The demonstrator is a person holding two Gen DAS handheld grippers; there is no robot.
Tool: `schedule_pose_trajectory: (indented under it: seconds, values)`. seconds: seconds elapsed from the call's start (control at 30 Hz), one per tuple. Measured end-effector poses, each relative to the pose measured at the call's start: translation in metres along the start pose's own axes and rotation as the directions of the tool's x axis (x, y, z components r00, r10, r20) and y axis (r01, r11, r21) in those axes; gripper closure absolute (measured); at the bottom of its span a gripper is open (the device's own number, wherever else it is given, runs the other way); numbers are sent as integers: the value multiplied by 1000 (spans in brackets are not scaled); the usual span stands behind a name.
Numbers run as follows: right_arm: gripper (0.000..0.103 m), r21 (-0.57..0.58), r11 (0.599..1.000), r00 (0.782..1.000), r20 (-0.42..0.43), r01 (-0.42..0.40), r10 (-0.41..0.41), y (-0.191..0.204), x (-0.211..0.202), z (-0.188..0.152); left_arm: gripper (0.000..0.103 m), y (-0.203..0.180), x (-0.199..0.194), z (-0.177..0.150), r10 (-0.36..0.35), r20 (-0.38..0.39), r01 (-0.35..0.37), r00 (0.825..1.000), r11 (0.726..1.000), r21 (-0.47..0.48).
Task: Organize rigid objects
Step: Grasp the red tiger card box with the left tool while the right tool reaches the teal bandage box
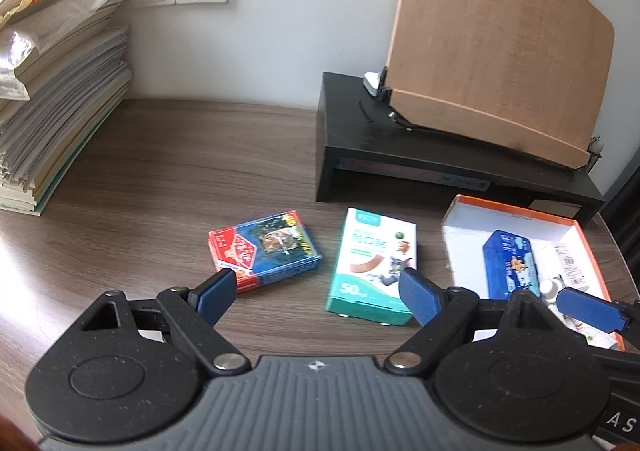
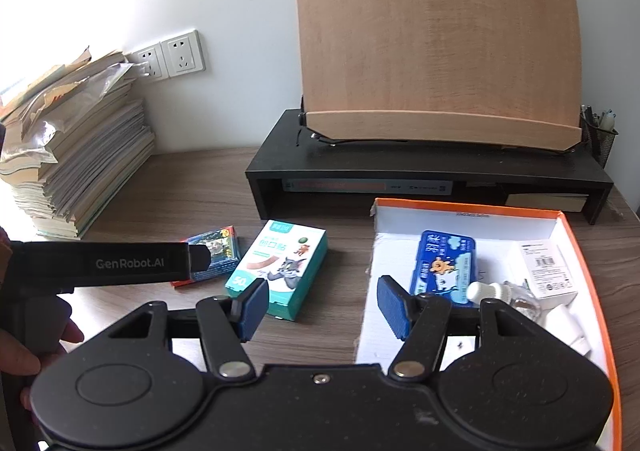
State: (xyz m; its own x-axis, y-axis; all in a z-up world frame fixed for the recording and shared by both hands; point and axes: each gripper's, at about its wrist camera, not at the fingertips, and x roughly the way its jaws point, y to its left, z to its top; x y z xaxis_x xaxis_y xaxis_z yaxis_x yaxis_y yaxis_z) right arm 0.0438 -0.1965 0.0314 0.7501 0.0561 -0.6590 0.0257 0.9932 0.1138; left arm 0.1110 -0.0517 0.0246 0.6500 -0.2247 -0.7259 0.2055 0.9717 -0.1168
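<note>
Partly done, by the look of it. Inside the open white cardboard box with the orange rim (image 2: 576,235) already lay a flat blue tin with cartoon print (image 2: 444,267), a small white labelled carton (image 2: 546,269), a little clear bottle with a white cap (image 2: 504,293) and some white bits in the near corner, too small to tell.

Left to sort: two packs outside the box, on the dark wood-grain desk (image 1: 180,155). Just left of the box sat a teal-and-white plaster carton with a cartoon cat (image 1: 374,265); further left of the box, beyond that carton, a red-and-blue printed card pack (image 1: 266,251). Neither touched by anything.

Hovered above the near desk edge, the left gripper (image 1: 316,291), tilted down toward the gap between the two packs, blue pads spread wide, nothing between them. Poised at the box's left wall, the right gripper (image 2: 322,309), angled down likewise, pads moderately apart and empty, the plaster carton just beyond its left pad.
</note>
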Motion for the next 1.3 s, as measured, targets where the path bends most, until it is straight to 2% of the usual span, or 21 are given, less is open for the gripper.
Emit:
schedule_pose_trajectory:
  seconds: [0.2, 0.33, 0.43, 0.6, 0.7, 0.87, 0.93, 1.0, 1.03, 1.07, 1.17, 1.3]
  values:
    - [30, 8, 1000, 1000, -15, 20, -20, 8, 11, -1, 9, 22, 19, -1, -23, -7, 24, 1000, 998, 61]
    - [30, 19, 999, 999, -30, 41, -41, 9, 16, -4, 6, 41, 38, 0, -74, 1, 73, 997, 984, 164]
    - [30, 30, 998, 997, -42, 60, -59, 7, 18, -7, 5, 48, 53, 2, -117, -8, 115, 993, 953, 281]
    - [30, 38, 995, 994, -61, 88, -85, 8, 21, -13, 5, 52, 78, 2, -174, -27, 167, 984, 876, 453]
    - [30, 43, 995, 994, -65, 95, -92, 9, 22, -14, 5, 54, 92, 3, -206, -36, 195, 978, 840, 506]
    - [30, 56, 992, 992, -72, 109, -105, 10, 26, -14, 8, 54, 114, 4, -244, -66, 240, 967, 803, 545]
    - [30, 68, 992, 992, -71, 110, -105, 10, 28, -13, 13, 61, 118, 4, -284, -78, 284, 955, 817, 502]
    - [30, 87, 990, 992, -74, 107, -101, 10, 32, -12, 24, 65, 114, 2, -285, -54, 275, 957, 827, 490]
    - [30, 96, 990, 992, -78, 104, -97, 11, 35, -11, 36, 65, 112, 1, -281, -43, 266, 959, 835, 482]
    - [30, 103, 990, 993, -82, 99, -90, 12, 39, -10, 43, 65, 109, 0, -268, -36, 252, 963, 844, 473]
    - [30, 120, 990, 994, -93, 74, -63, 20, 51, -5, 44, 63, 102, -4, -227, -31, 218, 973, 876, 429]
    - [21, 145, 988, 995, -93, 49, -35, 32, 71, 7, 44, 67, 91, -9, -176, -31, 176, 984, 933, 314]
